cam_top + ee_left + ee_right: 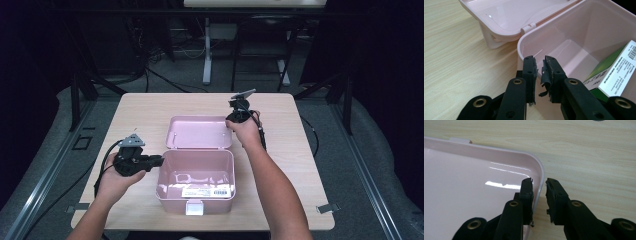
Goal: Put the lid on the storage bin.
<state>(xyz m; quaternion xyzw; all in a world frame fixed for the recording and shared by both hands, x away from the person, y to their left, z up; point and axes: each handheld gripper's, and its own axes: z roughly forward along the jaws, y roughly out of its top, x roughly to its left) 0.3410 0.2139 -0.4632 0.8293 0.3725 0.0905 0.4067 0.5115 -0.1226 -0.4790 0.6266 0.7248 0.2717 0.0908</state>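
- The pink box point(195, 184) sits at the middle of the worktop point(145, 107), close to your near edge, its long axis running left to right along that edge.
- Its mouth faces up and its front latch point(194, 207) points toward you.
- The lid point(199, 131) lies thrown back flat on the far side, hinged along the box's rear wall, inside face up and its long axis parallel to the box's.
- A green and white carton point(616, 72) lies inside the box, against the front wall.
- Your left gripper point(540, 71) straddles the box's left wall near its rear corner; the jaws stand slightly apart and I cannot tell if the pads press on the wall.
- Your right gripper point(539, 190) straddles the lid's right rim at its far corner; a gap shows between one pad and the rim.
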